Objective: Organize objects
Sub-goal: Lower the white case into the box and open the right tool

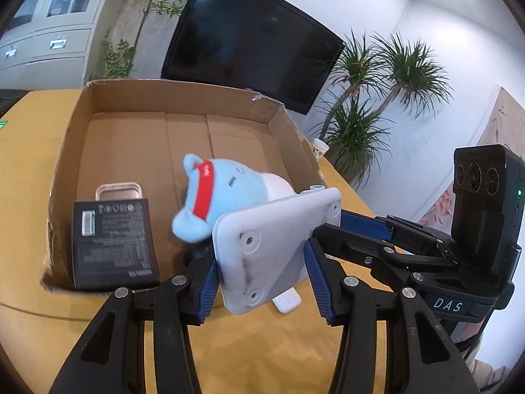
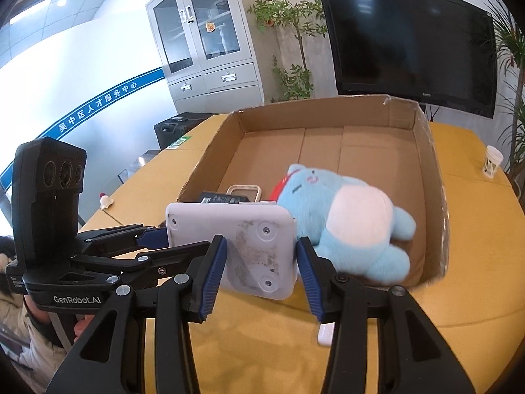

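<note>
table: yellow top (image 1: 262,354), fills the lower part of both views
cardboard box: open and shallow (image 1: 183,98), centre frame on the table; near wall low and crumpled
white device: flat, rounded corners, scuffed underside with screw wells (image 1: 275,249); held up on edge at the box's near edge, centre of both views, partly hiding the plush
plush toy: blue and white with a red band (image 2: 344,216), lying on its side inside the box, near-right part of the floor in the right wrist view
black packet: flat, small white print (image 1: 113,243), inside the box, lower left of the left wrist view
metal tin: silver rim (image 1: 118,192), just behind the black packet, touching or overlapping it, cannot tell which
white adapter: small block on the table (image 1: 287,301), just under the device's lower edge
left gripper: (image 1: 261,279) blue pads (image 1: 208,287) spread about device-wide; left pad on the device's edge, gap visible at the right pad; grip cannot be confirmed
right gripper: (image 2: 261,272) fingers parted around the device's lower right corner, slim gaps at both pads; contact cannot be told
</note>
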`<action>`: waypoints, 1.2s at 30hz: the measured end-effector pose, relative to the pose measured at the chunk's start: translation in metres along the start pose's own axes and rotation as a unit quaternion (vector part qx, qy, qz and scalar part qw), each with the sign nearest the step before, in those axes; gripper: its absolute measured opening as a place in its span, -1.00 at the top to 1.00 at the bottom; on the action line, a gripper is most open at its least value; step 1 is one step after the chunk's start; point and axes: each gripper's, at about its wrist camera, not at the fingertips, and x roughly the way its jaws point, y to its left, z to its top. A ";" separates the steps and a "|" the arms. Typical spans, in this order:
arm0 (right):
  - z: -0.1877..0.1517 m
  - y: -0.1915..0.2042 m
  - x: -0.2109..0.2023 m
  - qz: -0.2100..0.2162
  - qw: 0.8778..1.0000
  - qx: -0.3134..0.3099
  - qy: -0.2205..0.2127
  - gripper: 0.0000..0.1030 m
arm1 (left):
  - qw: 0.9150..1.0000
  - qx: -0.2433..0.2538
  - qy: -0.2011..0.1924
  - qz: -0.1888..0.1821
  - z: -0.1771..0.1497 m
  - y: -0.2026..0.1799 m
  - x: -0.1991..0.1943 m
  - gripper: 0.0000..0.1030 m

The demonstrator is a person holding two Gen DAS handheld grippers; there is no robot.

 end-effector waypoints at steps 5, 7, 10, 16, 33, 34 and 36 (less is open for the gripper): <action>0.014 0.001 0.023 -0.009 1.000 -0.006 0.008 0.20 | 1.000 -0.006 0.005 0.013 0.013 0.018 0.014 0.09; 0.017 -0.001 0.032 -0.007 1.000 -0.004 0.010 0.20 | 1.000 -0.012 0.008 0.014 0.017 0.027 0.020 0.09; 0.023 -0.004 0.049 -0.003 1.000 -0.004 0.016 0.20 | 1.000 -0.016 0.013 0.019 0.023 0.040 0.029 0.09; 0.038 -0.008 0.073 -0.001 1.000 -0.006 0.023 0.20 | 0.999 -0.026 0.024 0.022 0.045 0.062 0.050 0.09; 0.078 -0.018 0.145 0.005 0.999 -0.012 0.044 0.20 | 0.996 -0.072 0.043 0.027 0.090 0.129 0.092 0.08; 0.078 -0.018 0.148 0.006 0.999 -0.011 0.046 0.20 | 0.996 -0.074 0.044 0.029 0.090 0.132 0.094 0.08; 0.079 -0.018 0.157 0.009 0.998 -0.013 0.054 0.20 | 0.995 -0.079 0.049 0.033 0.088 0.141 0.097 0.08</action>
